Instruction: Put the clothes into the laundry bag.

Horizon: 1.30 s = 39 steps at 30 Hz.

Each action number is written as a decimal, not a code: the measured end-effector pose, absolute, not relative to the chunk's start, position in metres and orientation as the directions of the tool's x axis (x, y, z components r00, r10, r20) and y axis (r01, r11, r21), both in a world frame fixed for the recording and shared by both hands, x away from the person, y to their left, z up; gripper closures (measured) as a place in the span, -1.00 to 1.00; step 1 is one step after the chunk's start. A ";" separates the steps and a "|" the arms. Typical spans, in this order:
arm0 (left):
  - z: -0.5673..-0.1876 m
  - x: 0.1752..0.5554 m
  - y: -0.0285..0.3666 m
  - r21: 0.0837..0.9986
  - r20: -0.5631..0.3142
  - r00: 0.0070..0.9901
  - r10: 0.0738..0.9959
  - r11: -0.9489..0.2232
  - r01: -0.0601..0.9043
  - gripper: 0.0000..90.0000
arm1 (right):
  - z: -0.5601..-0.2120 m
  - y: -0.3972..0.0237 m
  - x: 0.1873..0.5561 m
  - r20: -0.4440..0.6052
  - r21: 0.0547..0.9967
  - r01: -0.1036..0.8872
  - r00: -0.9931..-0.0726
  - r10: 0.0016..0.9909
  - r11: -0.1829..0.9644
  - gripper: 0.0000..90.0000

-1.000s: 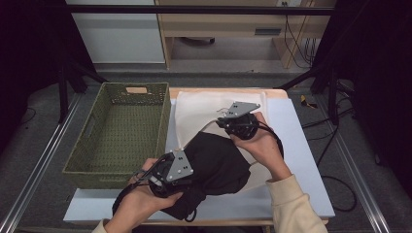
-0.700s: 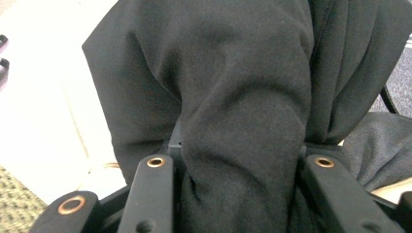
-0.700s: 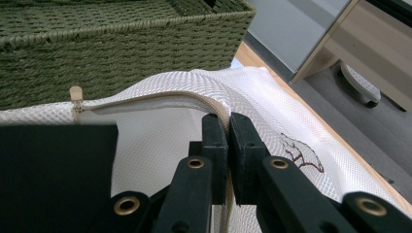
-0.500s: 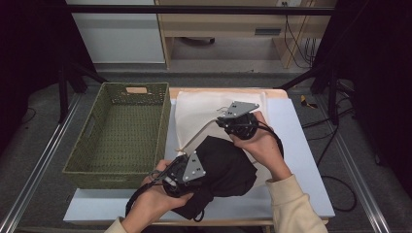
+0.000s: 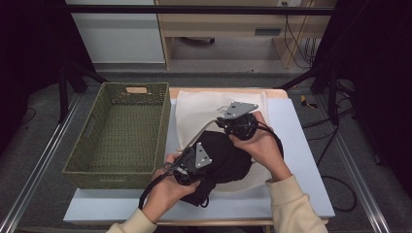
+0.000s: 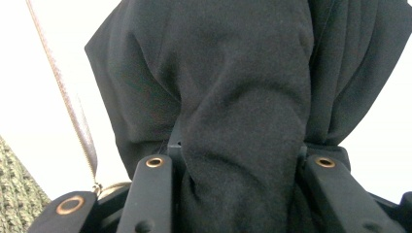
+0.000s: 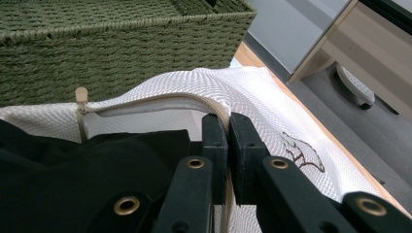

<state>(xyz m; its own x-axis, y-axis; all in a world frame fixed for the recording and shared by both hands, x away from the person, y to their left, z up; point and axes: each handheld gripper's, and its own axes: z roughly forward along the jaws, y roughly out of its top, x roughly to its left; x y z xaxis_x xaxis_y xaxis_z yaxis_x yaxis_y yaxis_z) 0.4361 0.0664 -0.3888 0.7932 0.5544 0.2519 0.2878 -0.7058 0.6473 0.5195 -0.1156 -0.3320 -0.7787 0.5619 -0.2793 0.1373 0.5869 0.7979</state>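
We find the right tool (image 7: 228, 127) clamped on the zippered rim of the white mesh laundry bag (image 7: 272, 104), holding its mouth raised. The left tool (image 6: 233, 160) grips a bunched black cloth garment (image 6: 243, 97), lying half across the mouth at six o'clock of the bag on the table (image 5: 301, 160). We judge insertion partly done; the bulk remains outside. The green woven basket (image 5: 121, 131) lies at nine o'clock.

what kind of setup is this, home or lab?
Most likely a lab recording bench, not a home: a small work table framed by metal rails and dark curtains, loose cables on the floor, and the person works a black garment with handheld grippers.
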 end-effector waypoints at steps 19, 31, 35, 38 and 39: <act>-0.398 0.447 0.046 0.666 0.260 0.750 0.608 -0.676 0.316 0.34 | -0.334 -0.110 0.517 -0.288 0.787 0.129 -0.788 0.543 0.604 0.92; -0.410 0.457 0.036 0.675 0.276 0.721 0.635 -0.663 0.325 0.33 | -0.335 -0.109 0.517 -0.286 0.784 0.127 -0.795 0.535 0.608 0.92; -0.413 0.458 0.036 0.680 0.280 0.716 0.640 -0.658 0.323 0.33 | -0.335 -0.109 0.517 -0.284 0.783 0.128 -0.797 0.533 0.608 0.92; -0.415 0.458 0.037 0.688 0.281 0.711 0.645 -0.652 0.320 0.33 | -0.335 -0.110 0.516 -0.284 0.784 0.127 -0.797 0.533 0.608 0.92; -0.415 0.457 0.037 0.689 0.283 0.710 0.645 -0.652 0.317 0.33 | -0.335 -0.110 0.516 -0.284 0.783 0.127 -0.798 0.532 0.609 0.92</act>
<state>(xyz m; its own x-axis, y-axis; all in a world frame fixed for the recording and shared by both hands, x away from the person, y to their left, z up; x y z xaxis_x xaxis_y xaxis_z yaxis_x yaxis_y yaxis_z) 0.4571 0.0367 -0.4147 0.7101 0.6447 0.2831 0.3170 -0.6517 0.6890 0.5160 -0.1100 -0.3345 -0.7978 0.5320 -0.2839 0.1271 0.6086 0.7832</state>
